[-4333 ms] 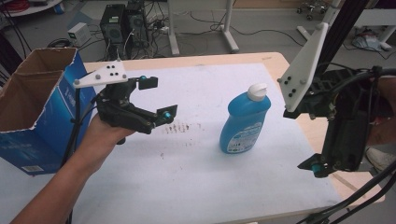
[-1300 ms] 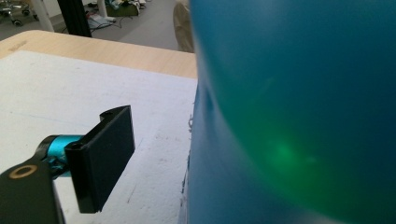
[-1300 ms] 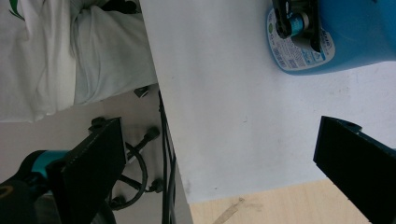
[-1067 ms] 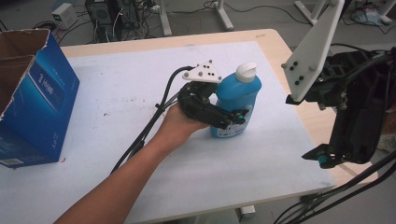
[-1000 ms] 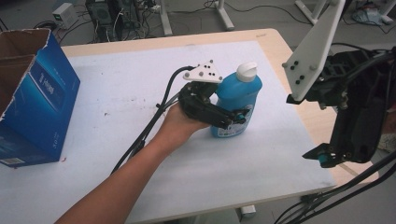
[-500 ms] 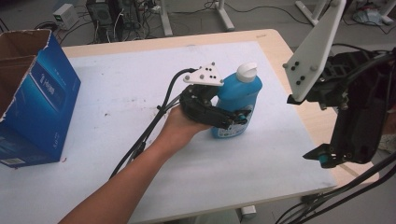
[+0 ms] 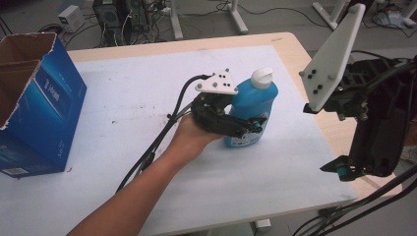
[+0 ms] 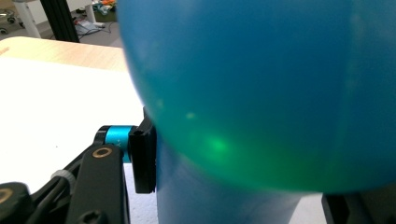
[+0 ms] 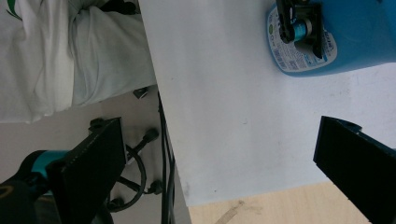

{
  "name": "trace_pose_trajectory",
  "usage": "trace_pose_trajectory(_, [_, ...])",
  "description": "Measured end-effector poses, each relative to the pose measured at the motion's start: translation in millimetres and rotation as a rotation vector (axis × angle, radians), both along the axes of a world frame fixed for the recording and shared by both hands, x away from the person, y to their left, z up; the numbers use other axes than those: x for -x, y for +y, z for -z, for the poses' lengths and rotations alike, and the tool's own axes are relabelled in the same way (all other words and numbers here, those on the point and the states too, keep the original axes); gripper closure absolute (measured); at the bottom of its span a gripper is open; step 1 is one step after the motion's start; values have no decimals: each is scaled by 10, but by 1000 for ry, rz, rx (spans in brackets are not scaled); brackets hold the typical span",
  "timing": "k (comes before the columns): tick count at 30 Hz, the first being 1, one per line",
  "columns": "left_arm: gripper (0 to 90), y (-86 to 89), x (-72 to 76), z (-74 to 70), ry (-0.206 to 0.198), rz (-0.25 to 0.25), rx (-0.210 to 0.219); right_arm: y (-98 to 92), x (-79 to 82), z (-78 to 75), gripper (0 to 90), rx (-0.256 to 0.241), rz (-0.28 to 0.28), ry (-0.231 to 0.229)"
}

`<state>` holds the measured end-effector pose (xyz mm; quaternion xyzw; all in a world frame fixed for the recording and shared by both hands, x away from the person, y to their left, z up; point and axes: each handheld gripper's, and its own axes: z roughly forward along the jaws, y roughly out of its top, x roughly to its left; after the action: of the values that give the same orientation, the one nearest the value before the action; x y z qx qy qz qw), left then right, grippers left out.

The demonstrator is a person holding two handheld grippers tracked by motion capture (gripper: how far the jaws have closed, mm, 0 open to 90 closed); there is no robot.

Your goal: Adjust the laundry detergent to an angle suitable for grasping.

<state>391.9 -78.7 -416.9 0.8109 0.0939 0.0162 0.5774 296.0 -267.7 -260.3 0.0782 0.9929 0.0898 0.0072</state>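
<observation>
L gripper (image 7: 246, 129) clamped on blue plastic bottle w/ white cap (image 7: 253, 105), upright mid-table, approx 3 o'clock of blue cardboard box (image 7: 42, 105). R gripper (image 9: 224, 163) jaws wide apart, holding nothing, approx 3 o'clock of bottle over white table (image 7: 123, 83) edge.

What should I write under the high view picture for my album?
The left gripper clamps a blue bottle on the white table, while the right gripper waits open at the edge.

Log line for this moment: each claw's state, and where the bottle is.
left claw: shut on blue bottle | bottle: upright on white table | right claw: open, off table's right edge | cardboard box: far left
</observation>
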Motion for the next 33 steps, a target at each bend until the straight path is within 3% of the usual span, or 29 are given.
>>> trace_pose_trajectory(14, [448, 11, 19, -29, -19, -8, -4, 3, -1, 10, 20, 2, 5, 4])
trace_pose_trajectory(18, [450, 44, 38, -110, -31, 6, 25, 18, -14, 9, 20, 3, 1, 3])
trace_pose_trajectory(21, [450, 134, 34, -230, -61, 38, 12, 40, -27, 5, 20, 4, -3, 4])
trace_pose_trajectory(33, [450, 552, -104, -443, -97, 86, -11, 165, -74, 16, 20, 3, -15, 7])
